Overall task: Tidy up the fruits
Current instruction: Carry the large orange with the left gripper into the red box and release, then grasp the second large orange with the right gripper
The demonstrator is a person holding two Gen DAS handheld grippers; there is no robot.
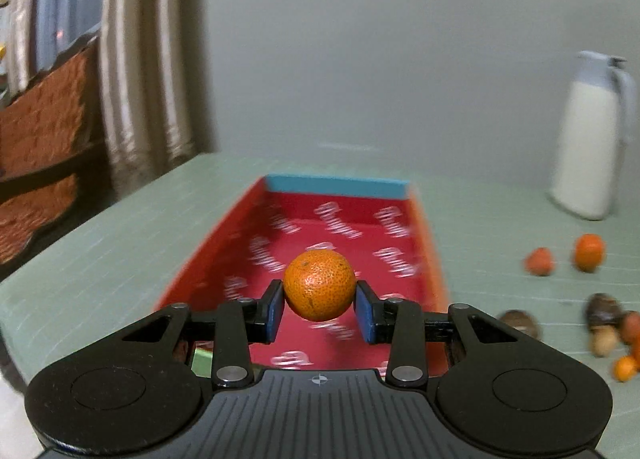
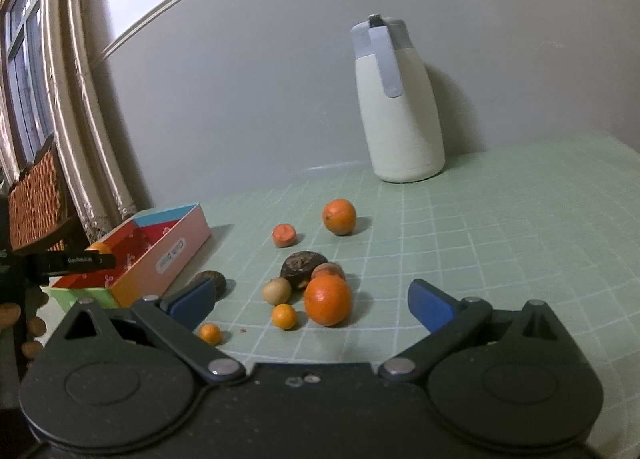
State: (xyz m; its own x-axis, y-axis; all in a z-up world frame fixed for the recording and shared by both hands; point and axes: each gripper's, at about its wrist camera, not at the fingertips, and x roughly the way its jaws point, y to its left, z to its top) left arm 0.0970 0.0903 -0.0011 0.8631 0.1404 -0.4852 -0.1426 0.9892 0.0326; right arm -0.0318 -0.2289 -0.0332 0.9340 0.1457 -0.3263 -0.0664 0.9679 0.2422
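the left gripper (image 1: 319, 309) has its jaws pressed on either side of a speckled mandarin (image 1: 319, 285), holding it in the air above the open red box (image 1: 348, 227) with a blue far wall. the box sits on the pale green gridded surface (image 2: 500, 239). the right gripper (image 2: 310, 305) hovers low over the surface with its jaws spread wide and nothing between the pads. just ahead of it lies a loose cluster: a large orange (image 2: 327, 299), two small oranges, a tan fruit and a dark brown fruit (image 2: 302, 269). farther back, another orange (image 2: 339, 216) rests near a white jug (image 2: 400, 107).
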